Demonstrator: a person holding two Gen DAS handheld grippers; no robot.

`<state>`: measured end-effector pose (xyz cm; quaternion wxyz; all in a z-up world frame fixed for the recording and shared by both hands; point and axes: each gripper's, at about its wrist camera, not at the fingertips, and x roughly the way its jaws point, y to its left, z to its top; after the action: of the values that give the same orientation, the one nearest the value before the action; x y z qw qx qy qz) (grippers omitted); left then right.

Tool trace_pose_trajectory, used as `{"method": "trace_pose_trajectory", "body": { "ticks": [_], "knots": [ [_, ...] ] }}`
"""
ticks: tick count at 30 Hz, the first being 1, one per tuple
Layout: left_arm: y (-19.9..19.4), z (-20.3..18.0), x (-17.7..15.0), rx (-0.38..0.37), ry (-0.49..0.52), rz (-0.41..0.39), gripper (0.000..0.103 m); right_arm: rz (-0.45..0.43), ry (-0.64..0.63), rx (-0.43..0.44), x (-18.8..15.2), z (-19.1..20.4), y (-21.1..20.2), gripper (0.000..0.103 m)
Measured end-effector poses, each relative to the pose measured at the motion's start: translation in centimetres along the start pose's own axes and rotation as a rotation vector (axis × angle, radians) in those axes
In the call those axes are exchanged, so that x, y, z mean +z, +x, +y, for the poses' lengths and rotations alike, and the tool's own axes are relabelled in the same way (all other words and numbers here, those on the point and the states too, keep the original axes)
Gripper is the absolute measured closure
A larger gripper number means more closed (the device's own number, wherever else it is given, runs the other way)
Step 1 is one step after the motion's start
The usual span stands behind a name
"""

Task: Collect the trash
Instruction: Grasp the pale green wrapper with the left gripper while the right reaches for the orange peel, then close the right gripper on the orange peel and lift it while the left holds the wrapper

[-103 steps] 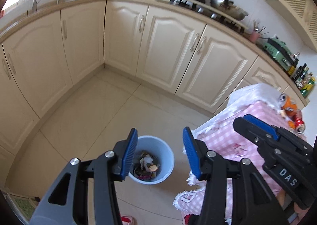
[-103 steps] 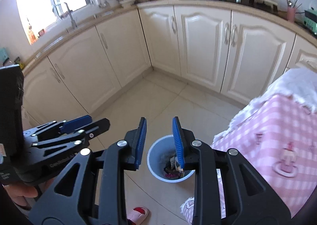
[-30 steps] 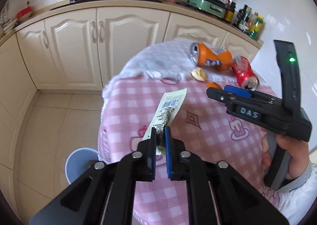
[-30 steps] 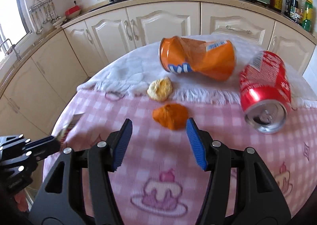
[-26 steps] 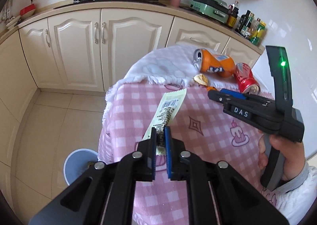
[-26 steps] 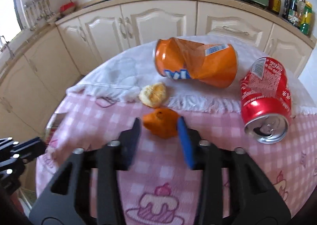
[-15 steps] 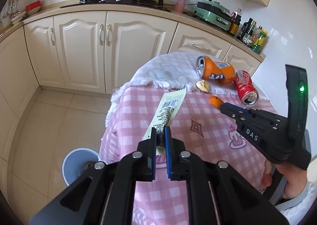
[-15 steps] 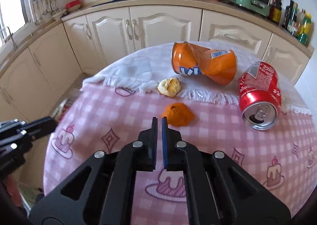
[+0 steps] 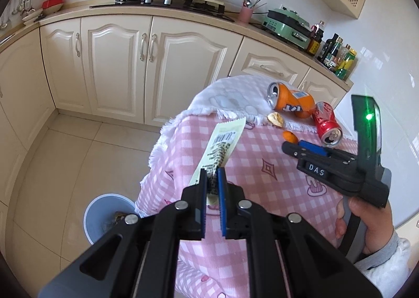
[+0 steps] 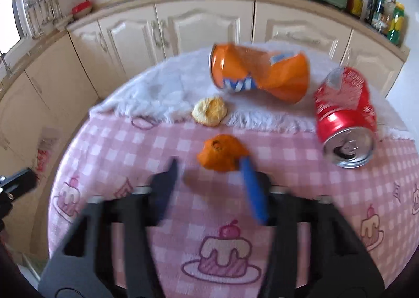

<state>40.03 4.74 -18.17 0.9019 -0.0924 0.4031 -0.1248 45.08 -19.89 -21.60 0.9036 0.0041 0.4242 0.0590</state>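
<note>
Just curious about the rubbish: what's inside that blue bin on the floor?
The blue bin holds some dark, crumpled scraps near its right side. The left tool and the tablecloth cover the rest.
</note>
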Motion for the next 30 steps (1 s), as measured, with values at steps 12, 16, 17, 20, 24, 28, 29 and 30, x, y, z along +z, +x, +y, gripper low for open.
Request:
{"method": "trace_pose_trajectory", "body": {
  "ticks": [12,16,17,20,24,28,29,30],
  "knots": [
    [-0.1,0.8,0.1,0.001,-0.017,-0.003,0.096,-0.009,0.032,0.022,-0.6,-0.9,-0.8,0.101],
    [-0.6,0.9,-0.1,0.002,-0.015,-0.006,0.096,-0.041,0.032,0.002,-0.2,-1.0,-1.1,0.036],
    [-0.7,0.9,-0.1,0.005,-0.015,-0.009,0.096,-0.062,0.022,-0.009,0.0,-0.8,-1.2,0.030],
    [-0.8,1.1,-0.1,0.011,-0.013,-0.008,0.096,-0.054,0.003,-0.033,0.7,-0.2,-0.4,0.031],
    [-0.6,1.5,0.1,0.019,-0.013,-0.003,0.096,-0.002,0.001,-0.032,1.8,-0.2,1.4,0.049],
    [-0.3,1.9,0.2,0.022,-0.019,0.003,0.096,0.004,-0.008,-0.035,2.2,-0.3,1.9,0.065],
    [-0.2,2.0,0.2,0.022,-0.021,0.002,0.096,0.002,-0.008,-0.033,2.0,-0.4,1.8,0.066],
    [-0.3,2.0,0.2,0.020,-0.023,0.001,0.096,-0.001,-0.007,-0.030,1.8,-0.2,1.6,0.066]
  ]
}}
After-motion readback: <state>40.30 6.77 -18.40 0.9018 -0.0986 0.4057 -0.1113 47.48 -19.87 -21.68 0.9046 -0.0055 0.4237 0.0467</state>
